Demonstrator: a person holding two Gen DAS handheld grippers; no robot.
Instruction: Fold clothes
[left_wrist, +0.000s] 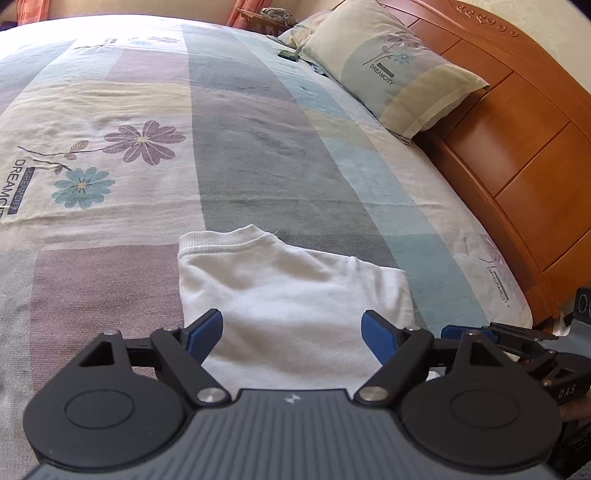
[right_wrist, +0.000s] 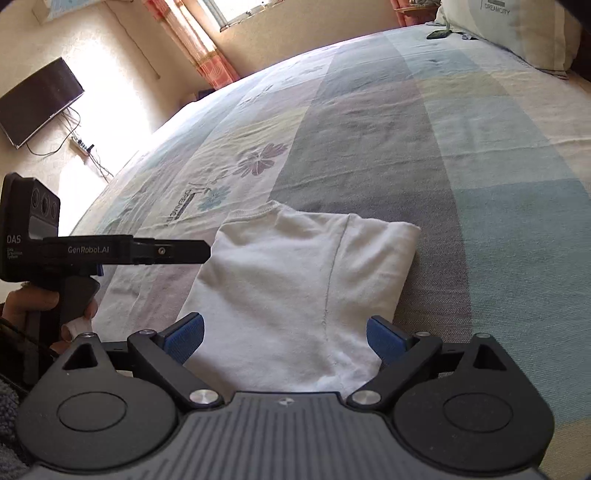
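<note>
- Nearest us, both tongs are spread wide and empty: left gripper (left_wrist: 293, 334) and right gripper (right_wrist: 284, 338) hover over the near edge of the white shirt (left_wrist: 295, 291), gripping nothing.
- The shirt's already a neat folded packet on the bedspread (left_wrist: 240, 129), so we'd just lift off cleanly, no snagging.
- Left view gives us the pillow (left_wrist: 391, 66) and headboard (left_wrist: 517, 147); the right view instead shows the left tool side-on, the TV (right_wrist: 38, 99) and curtains (right_wrist: 199, 44).
</note>
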